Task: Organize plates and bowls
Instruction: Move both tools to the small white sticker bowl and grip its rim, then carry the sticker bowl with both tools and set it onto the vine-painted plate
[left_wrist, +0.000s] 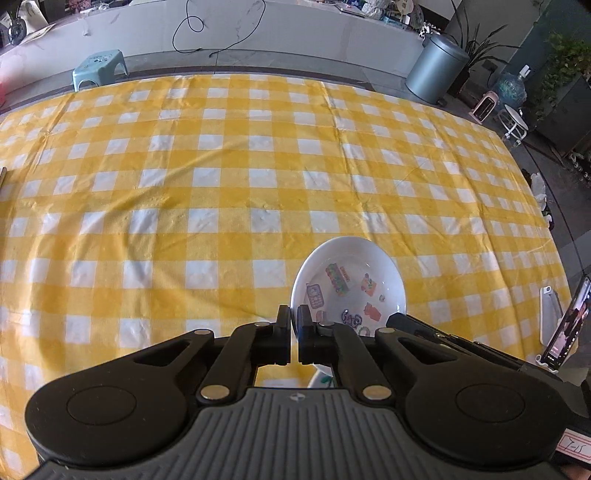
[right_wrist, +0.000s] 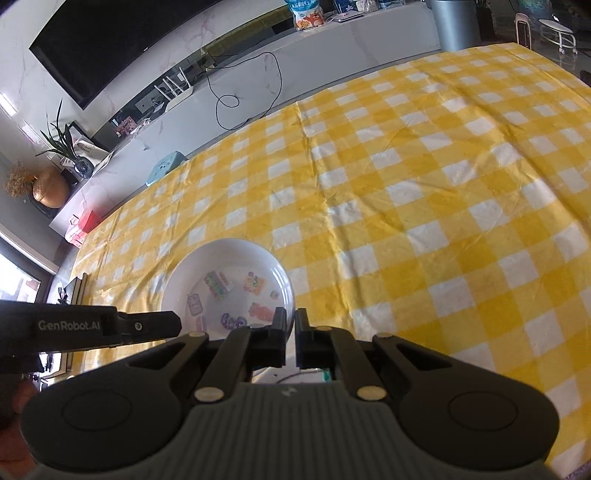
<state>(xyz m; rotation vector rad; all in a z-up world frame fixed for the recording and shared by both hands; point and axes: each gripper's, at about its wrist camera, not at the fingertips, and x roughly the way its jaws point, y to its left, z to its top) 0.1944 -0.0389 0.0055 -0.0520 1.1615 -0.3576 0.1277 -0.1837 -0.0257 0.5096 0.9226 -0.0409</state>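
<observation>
Left wrist view shows the left claw (left_wrist: 293, 319) clenched on the near-left rim of a white bowl (left_wrist: 349, 280), which lies just ahead and to the right of its tips over the checked tabletop (left_wrist: 184, 184). The bowl's inside carries cartoon stickers, too small to read. In the right wrist view the right claw (right_wrist: 290, 325) is likewise clenched on the same bowl's (right_wrist: 229, 280) near-right rim, so the bowl sits ahead and to its left, between both claws. Whether the bowl rests on the cloth or hangs just above it, I cannot tell. The other tool's (right_wrist: 88, 326) side reads "GenRobot.AI". A phone (left_wrist: 569, 325) stands at the right edge, its screen unreadable.
</observation>
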